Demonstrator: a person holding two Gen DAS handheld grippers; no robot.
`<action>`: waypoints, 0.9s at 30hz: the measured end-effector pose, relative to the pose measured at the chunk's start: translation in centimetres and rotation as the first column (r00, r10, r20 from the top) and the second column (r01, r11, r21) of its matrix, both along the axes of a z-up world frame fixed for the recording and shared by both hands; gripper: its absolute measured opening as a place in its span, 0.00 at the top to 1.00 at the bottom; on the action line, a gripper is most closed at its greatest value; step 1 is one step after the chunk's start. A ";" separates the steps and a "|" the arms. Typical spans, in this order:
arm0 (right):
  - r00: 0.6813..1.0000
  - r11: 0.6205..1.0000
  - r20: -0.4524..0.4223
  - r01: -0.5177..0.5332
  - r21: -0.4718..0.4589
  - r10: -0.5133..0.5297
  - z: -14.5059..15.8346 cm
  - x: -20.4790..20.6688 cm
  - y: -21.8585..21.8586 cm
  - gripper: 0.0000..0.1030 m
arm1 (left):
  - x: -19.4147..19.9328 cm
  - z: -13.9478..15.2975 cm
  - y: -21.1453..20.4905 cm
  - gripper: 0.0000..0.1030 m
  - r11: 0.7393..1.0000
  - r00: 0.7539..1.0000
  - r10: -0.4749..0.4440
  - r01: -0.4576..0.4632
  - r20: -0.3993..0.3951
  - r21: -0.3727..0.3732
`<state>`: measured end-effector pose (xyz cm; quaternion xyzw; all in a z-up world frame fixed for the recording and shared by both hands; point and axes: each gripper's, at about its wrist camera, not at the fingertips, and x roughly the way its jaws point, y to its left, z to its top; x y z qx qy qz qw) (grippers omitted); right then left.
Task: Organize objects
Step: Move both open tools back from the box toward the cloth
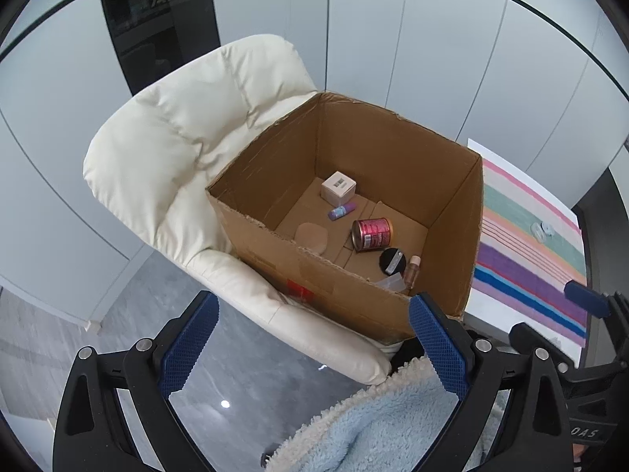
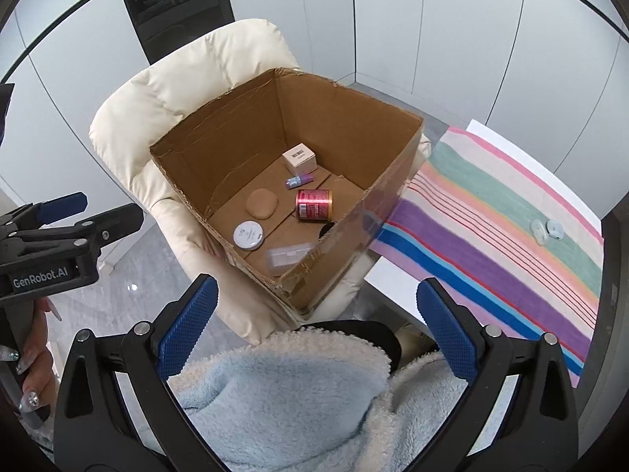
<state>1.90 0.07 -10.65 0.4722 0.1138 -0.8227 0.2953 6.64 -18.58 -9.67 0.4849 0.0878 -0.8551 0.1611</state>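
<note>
fluffy blue fabric [image 2: 298, 385] lies under both grippers, left gripper [image 1: 314, 342] and right gripper [image 2: 318, 322], fingers spread and holding nothing. cardboard box [image 2: 220, 145] on cream chair [image 1: 165, 149] holds red can [image 2: 313, 204].

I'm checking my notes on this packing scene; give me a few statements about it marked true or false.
1. The cardboard box sits on a cream chair. True.
2. The red can stands upright. False: it lies on its side.
3. Both grippers are open and empty, left gripper, right gripper. True.
4. The striped cloth is bare. False: small pale items lie on it.
</note>
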 end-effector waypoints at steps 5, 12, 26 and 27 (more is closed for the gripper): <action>0.999 0.999 -0.011 0.033 0.005 -0.032 -0.1 -0.4 1.4 0.00 | -0.8 -0.5 1.3 0.04 0.999 0.999 -0.041 0.041 0.024 0.007; 0.994 0.994 -0.021 0.105 0.009 -0.105 -0.6 -1.6 5.0 0.00 | -3.4 -1.0 5.3 0.04 0.992 0.992 -0.125 0.125 0.028 0.010; 0.920 0.919 -0.023 0.392 0.036 -0.392 -2.3 -5.2 19.3 0.00 | -10.1 -2.4 19.3 0.04 0.911 0.910 -0.412 0.411 0.047 0.020; 0.910 0.909 -0.021 0.415 0.038 -0.414 -2.5 -5.4 20.6 0.00 | -10.5 -2.6 20.3 0.04 0.905 0.904 -0.426 0.425 0.049 0.020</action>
